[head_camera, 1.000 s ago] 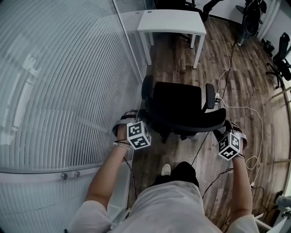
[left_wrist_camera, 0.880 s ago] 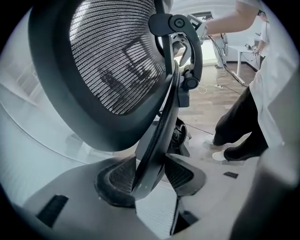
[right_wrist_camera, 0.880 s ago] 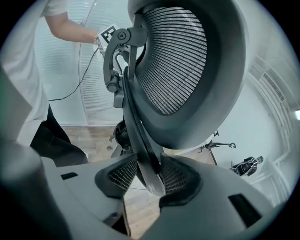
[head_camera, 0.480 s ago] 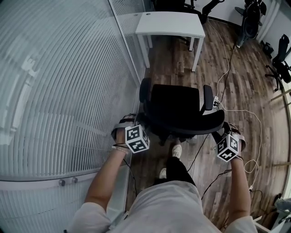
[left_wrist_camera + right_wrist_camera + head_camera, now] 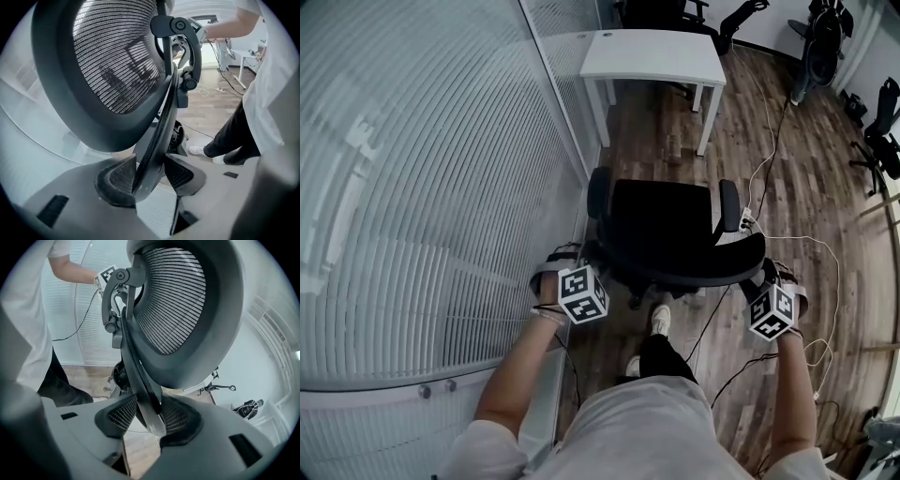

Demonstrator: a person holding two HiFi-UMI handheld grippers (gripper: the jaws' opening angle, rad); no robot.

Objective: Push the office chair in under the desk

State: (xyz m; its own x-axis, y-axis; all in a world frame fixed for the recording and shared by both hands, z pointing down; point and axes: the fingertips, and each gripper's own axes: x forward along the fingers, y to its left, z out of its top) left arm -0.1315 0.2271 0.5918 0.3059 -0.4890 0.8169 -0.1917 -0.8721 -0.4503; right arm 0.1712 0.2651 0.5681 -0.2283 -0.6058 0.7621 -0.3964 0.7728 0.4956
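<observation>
Clamped by left gripper (image 5: pixel 147 177) and right gripper (image 5: pixel 149 417) jaws on office chair's (image 5: pixel 667 223) stiff backrest rim (image 5: pixel 158 129); probably heavy, free-rolling.

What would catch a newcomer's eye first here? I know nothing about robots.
A black office chair fills the middle of the head view, its mesh back gripped at either edge by the left claw and the right claw that a person holds. Ahead of it, at the top, stands a white desk, and a pale slatted wall sweeps down the left side.
</observation>
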